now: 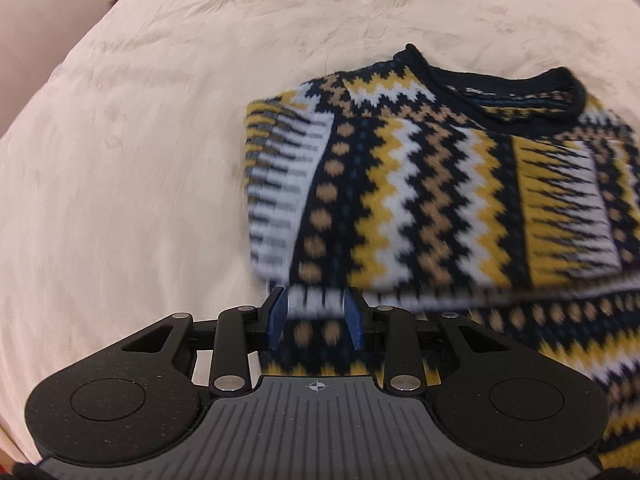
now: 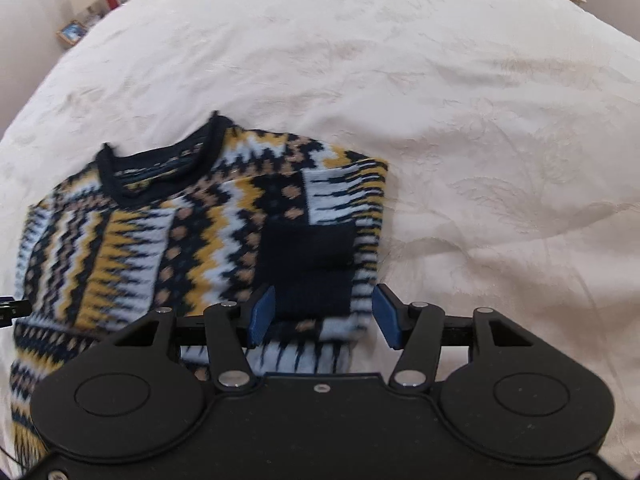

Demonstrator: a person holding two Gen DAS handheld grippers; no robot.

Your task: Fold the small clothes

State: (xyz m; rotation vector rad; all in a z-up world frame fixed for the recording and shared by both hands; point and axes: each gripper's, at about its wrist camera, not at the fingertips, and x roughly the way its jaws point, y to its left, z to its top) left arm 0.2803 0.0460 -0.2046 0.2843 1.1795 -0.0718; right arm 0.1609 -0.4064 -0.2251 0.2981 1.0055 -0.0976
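Both grippers, left [image 1: 315, 318] and right [image 2: 324, 316], hovered with fingers parted, holding nothing, over the sweater [image 1: 432, 200], sleeves already folded inward at six o'clock.

My cream, softly wrinkled bedspread [image 2: 440, 100] carries one zigzag-patterned knit sweater in navy, mustard, white and tan [image 2: 192, 232], sleeves folded inward.

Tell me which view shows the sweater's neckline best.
The right wrist view: the whole dark collar sits inside the frame as a complete curve, though slightly blurred. The left wrist view shows the collar too, but it lies toward the upper right of the frame, more distorted by the fisheye lens.
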